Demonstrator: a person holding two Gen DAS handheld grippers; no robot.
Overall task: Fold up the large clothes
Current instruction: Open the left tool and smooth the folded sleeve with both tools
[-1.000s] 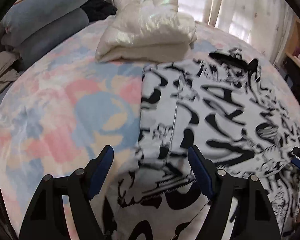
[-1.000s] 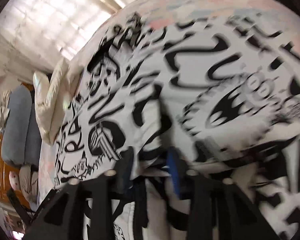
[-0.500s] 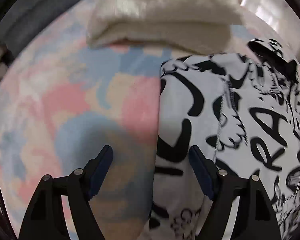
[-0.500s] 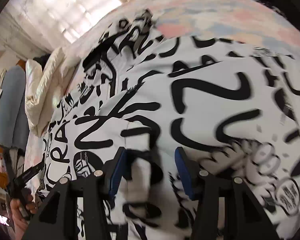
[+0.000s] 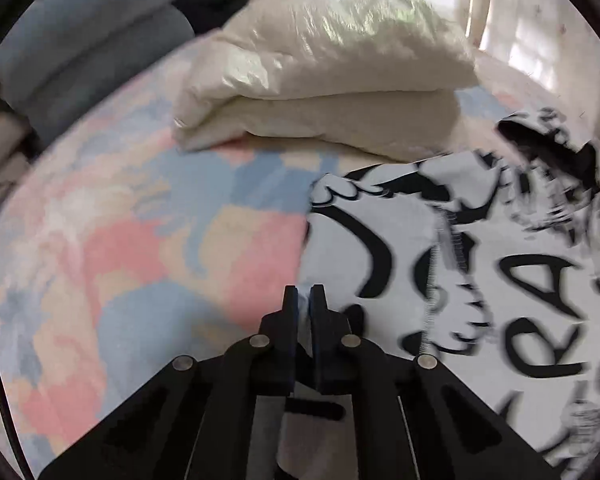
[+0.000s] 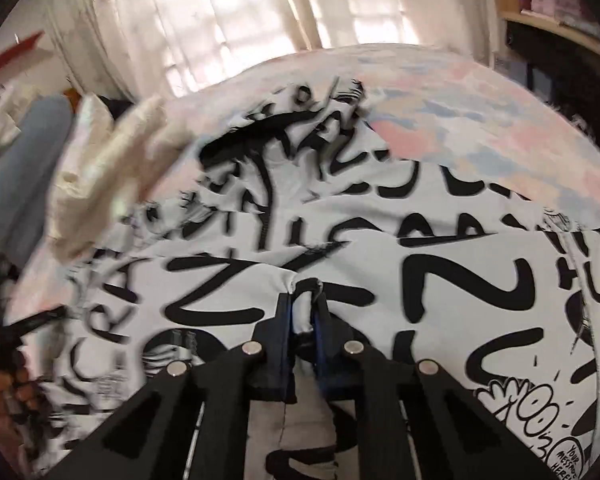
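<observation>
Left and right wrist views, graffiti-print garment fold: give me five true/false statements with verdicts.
1. The left gripper is shut on the left edge of the graffiti-print garment. True.
2. The right gripper is open, with nothing between its pads. False: it pinches a bunched fold of the print fabric.
3. A folded cream puffer jacket lies beyond the garment on the pastel bedsheet. True.
4. The garment is plain blue. False: white with black lettering.
5. The puffer jacket rests fully on top of the garment. False: it sits mostly on the sheet.

printed garment (image 5: 480, 280) on the bedspread (image 5: 140, 260), folded quilt (image 5: 324, 80) behind, curtains (image 6: 240, 20) beyond
</observation>
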